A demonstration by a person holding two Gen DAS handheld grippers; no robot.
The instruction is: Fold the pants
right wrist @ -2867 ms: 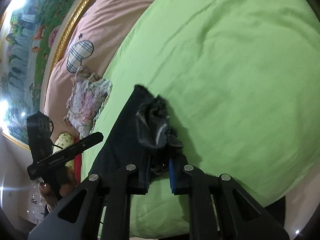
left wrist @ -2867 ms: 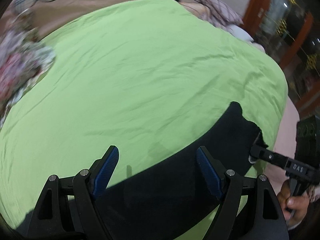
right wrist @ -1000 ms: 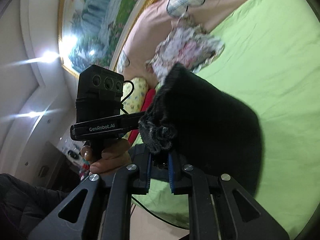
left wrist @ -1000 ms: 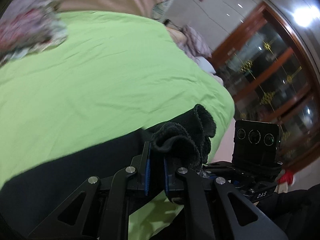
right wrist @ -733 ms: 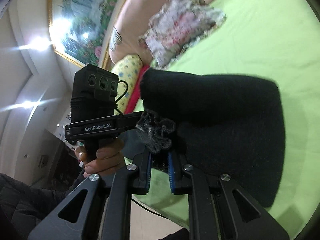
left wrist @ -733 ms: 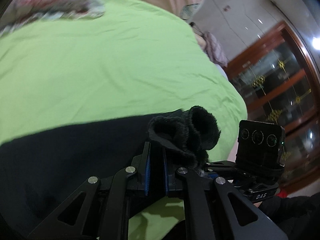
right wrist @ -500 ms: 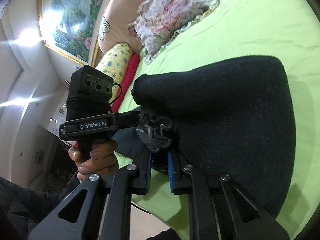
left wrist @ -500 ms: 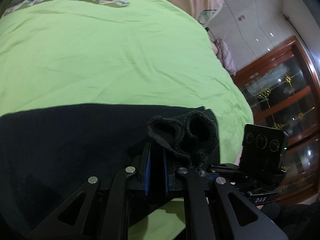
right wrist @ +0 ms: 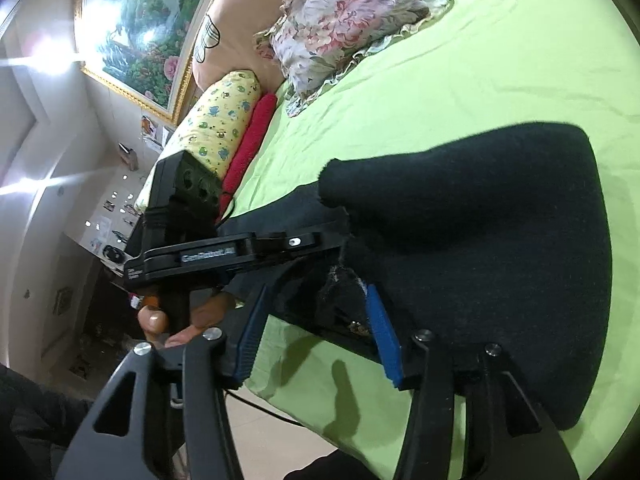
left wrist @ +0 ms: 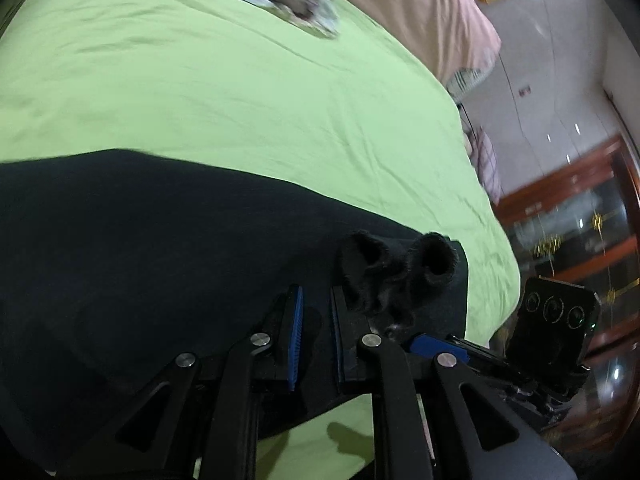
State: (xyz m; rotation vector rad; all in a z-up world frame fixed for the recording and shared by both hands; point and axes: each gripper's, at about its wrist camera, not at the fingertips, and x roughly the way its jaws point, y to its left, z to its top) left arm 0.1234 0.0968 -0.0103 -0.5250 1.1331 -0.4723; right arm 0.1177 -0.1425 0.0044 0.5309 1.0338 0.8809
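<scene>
black pants (right wrist: pixel 480 220) on green sheet (left wrist: pixel 240 100), both grippers opening

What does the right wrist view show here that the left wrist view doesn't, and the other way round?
Only the right wrist view: the hand holding the left gripper, a yellow patterned pillow, a red cushion.

Only the left wrist view: a wooden glass-fronted cabinet, and the left gripper's blue pads, slightly parted and opening.

Both: the black pants on the green bedsheet, the floral pillow, and the right gripper, its jaws opening.
</scene>
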